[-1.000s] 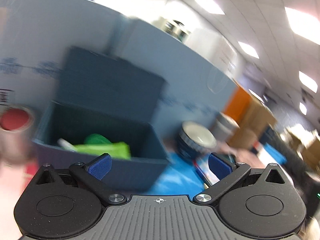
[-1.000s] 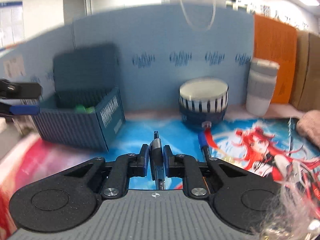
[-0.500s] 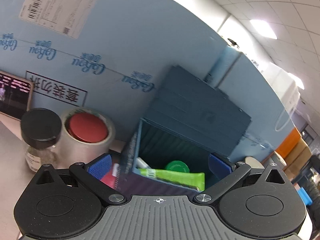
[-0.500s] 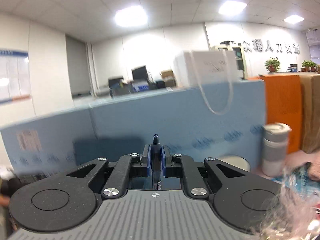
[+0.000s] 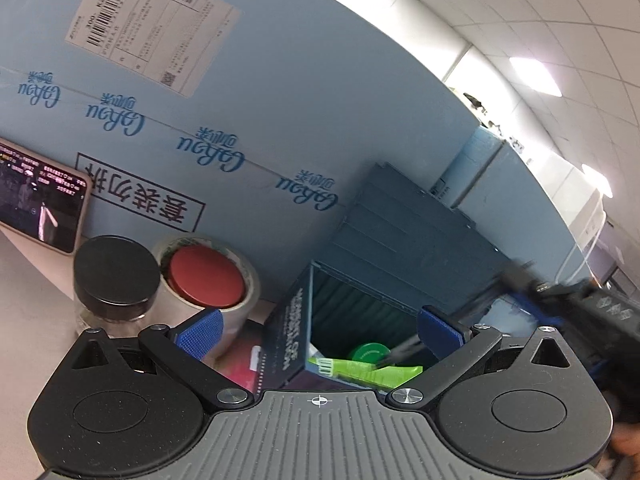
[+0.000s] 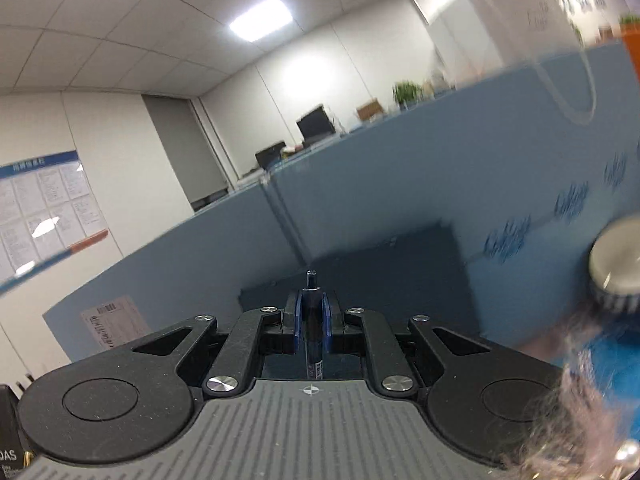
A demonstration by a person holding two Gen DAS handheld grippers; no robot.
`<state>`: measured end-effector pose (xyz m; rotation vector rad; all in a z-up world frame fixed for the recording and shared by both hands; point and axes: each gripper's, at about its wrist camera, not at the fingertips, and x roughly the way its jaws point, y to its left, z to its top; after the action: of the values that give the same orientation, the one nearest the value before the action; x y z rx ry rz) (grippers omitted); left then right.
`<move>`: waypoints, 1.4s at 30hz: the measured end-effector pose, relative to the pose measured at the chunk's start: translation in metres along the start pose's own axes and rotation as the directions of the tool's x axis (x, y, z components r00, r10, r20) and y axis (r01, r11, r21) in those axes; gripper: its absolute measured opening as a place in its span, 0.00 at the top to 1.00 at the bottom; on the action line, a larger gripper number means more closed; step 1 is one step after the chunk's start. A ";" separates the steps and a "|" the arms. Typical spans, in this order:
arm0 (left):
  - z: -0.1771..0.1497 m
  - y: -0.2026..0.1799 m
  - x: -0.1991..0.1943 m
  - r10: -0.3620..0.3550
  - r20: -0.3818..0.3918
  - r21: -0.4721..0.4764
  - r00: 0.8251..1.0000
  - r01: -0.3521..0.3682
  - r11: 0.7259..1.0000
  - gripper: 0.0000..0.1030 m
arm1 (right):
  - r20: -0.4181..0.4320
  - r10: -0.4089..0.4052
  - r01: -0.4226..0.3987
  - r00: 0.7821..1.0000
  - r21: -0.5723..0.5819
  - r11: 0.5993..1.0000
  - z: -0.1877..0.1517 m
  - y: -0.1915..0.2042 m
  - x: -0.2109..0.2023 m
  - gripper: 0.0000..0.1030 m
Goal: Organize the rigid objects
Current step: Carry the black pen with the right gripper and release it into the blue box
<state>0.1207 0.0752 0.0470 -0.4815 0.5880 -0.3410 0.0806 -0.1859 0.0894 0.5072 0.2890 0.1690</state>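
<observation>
My left gripper (image 5: 318,330) is open and empty, hovering in front of an open dark blue box (image 5: 298,344) with its lid raised. Inside the box lie a green tube (image 5: 360,372) and a green round cap (image 5: 368,352). My right gripper (image 6: 311,320) is shut on a dark pen (image 6: 311,312) that points up and forward. In the left wrist view the right gripper (image 5: 560,304) shows blurred at the right, above the box, with the pen (image 5: 404,348) reaching down into the box opening.
A jar with a black lid (image 5: 114,280) and a tape roll with a red centre (image 5: 206,276) stand left of the box. A phone (image 5: 38,208) leans on the blue partition wall (image 5: 240,100). A striped bowl (image 6: 616,272) shows at the right.
The right gripper has tilted and moved left with the pen, now appearing over the box in the left wrist view. The left gripper has shifted slightly left and closer.
</observation>
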 end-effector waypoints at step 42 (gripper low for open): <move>-0.005 -0.027 -0.015 -0.081 0.019 0.085 0.997 0.079 0.993 0.00 | 0.049 -0.270 0.271 0.962 -0.316 0.909 -0.034 0.001 -0.041 0.00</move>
<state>0.1015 0.0573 0.0641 -0.4281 0.5312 -0.4341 0.0315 -0.1790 0.0713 0.1400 0.3180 -0.0568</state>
